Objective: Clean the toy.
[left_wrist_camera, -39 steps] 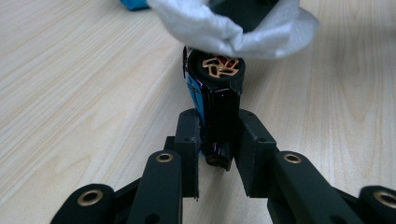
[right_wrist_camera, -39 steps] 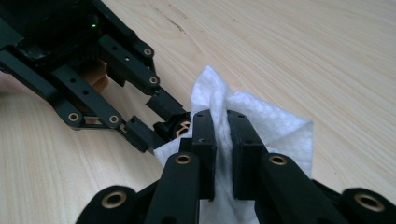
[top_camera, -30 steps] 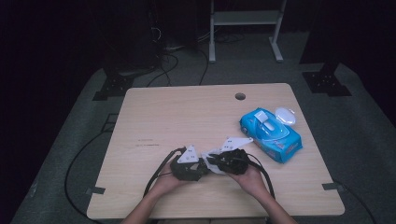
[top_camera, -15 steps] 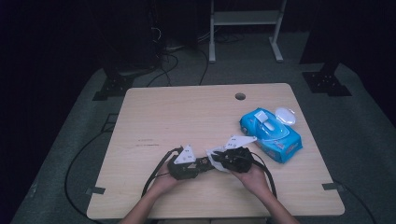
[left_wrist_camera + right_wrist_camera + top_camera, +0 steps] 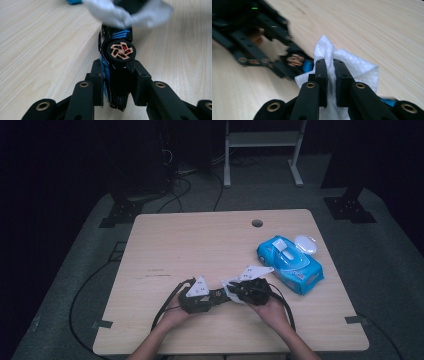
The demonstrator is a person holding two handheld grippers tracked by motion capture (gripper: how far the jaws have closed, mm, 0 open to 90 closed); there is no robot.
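Nearest the person's edge, two hands hold one set of tongs each over the front middle of the tabletop (image 5: 165,245), a pale wood-grain slab with rounded corners. The left tongs (image 5: 116,82) are clamped on the toy car (image 5: 117,50), a glossy black body with blue streaks; one wheel with a copper spoked hub faces the left gripper view's camera. The right tongs (image 5: 330,75) are pressed together on one white wipe (image 5: 352,67), a soft, crumpled, fibrous sheet that lies against the car's far end. In the high view the left tongs (image 5: 216,296) and right tongs (image 5: 231,291) meet tip to tip, the car between them. Farther right, well apart, lies one blue wipes pack (image 5: 290,262), its white oval lid flipped open, close to the right edge. Beyond, a round hole (image 5: 257,223) sits near the far edge; the left and far areas of the wood are bare.
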